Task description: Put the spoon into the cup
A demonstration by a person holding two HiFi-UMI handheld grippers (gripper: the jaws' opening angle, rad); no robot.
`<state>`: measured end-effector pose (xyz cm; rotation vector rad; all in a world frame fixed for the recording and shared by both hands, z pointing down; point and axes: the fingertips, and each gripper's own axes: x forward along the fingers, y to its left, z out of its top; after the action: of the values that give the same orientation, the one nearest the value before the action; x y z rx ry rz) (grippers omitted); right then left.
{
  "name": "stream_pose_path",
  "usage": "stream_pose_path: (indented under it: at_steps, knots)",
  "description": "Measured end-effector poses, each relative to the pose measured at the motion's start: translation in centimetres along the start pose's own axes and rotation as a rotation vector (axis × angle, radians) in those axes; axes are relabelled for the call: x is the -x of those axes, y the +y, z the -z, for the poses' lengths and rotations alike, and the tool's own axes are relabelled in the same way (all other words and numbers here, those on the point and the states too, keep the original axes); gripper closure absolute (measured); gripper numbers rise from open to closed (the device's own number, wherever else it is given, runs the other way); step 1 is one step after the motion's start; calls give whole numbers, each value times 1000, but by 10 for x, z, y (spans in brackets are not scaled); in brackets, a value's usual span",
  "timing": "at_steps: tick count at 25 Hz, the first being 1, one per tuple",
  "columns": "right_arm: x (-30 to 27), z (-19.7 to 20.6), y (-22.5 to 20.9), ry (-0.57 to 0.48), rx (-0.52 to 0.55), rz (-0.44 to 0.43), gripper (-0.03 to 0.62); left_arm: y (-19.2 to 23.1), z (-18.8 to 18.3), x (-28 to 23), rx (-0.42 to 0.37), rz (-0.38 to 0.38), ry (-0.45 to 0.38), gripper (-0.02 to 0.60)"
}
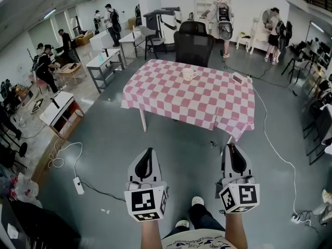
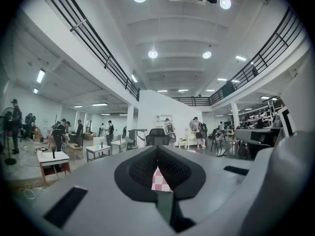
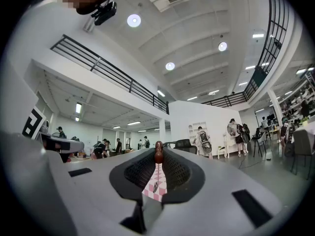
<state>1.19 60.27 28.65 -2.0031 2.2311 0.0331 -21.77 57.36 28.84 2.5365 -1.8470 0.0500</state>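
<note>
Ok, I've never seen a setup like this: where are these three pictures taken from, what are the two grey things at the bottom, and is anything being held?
There is no robot here. A person stands on the floor with a hand-held gripper in each hand. Each one is a grey two-jaw tool with a black-and-white marker cube at its back. The head view comes from a camera on the person's head, looking down. The left hand-held gripper shows at its left and the right hand-held gripper at its right. The other two pictures come from a camera riding on each tool, looking along its jaws. Ahead stands a table under a pink-and-white checked cloth, with a white handled cup on it. The left jaws are shut on nothing. The right jaws are closed on a thin spoon with a brown end.
</note>
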Motion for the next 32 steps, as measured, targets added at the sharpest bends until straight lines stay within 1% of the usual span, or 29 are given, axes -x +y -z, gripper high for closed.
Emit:
stream_pose_path:
  at_steps: [9,19,25,32]
  knots:
    - [3,-3,-8,3,0,4,543,-6,-1,-2,2,2,6,569]
    - [-7,11,-31,19,-21,32,543,-17,10,-25,-7,17,32,569]
    - [-39,23,-59,32,-45,37,543,-27,19,-64,-15,15,50,569]
    - [-107,23,-107,22,-60,8,543,-44,11,-139,-27,-7,40,569]
